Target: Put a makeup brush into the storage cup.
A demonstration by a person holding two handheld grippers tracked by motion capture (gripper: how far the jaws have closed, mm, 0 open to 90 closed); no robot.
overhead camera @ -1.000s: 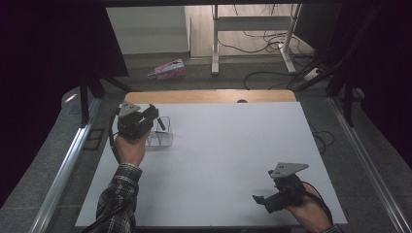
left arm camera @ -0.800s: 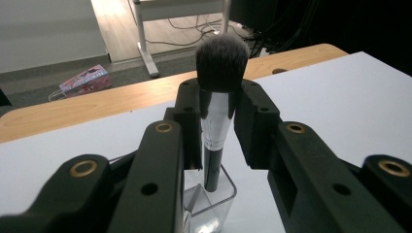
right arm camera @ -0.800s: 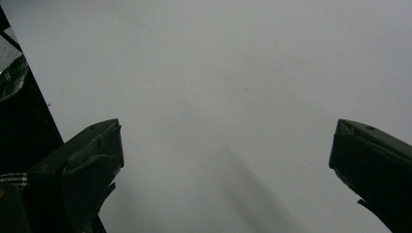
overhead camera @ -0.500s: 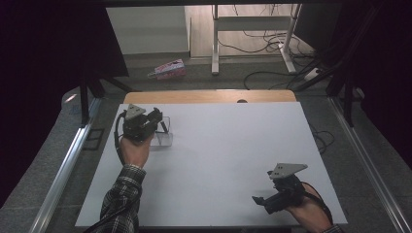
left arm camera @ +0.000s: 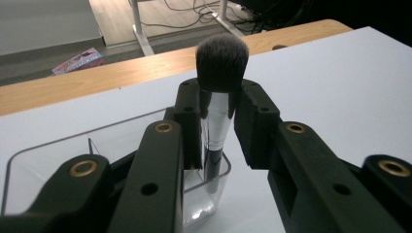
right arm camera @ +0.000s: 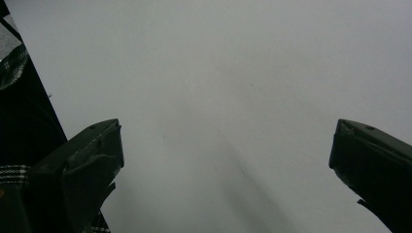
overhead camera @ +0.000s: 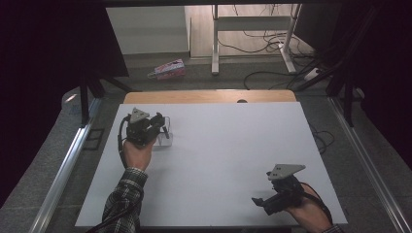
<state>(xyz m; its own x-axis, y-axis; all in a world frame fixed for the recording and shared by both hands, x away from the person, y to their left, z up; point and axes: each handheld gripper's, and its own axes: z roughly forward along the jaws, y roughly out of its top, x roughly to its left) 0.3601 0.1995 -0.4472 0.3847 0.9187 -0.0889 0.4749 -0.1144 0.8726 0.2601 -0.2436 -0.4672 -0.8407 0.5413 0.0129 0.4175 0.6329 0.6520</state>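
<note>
high view overhead, tool views close

Brush (left arm camera: 221, 87) handle's lower end blurred behind the clear organizer (left arm camera: 58, 150) wall, organizer's near edge hidden by jaws.

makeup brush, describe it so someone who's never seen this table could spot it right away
On the white table, look to the far left, where the left gripper is shut on it over a clear plastic organiser. The makeup brush stands upright, shiny silver handle in a compartment; its dark, fluffy domed head sets it apart.
</note>
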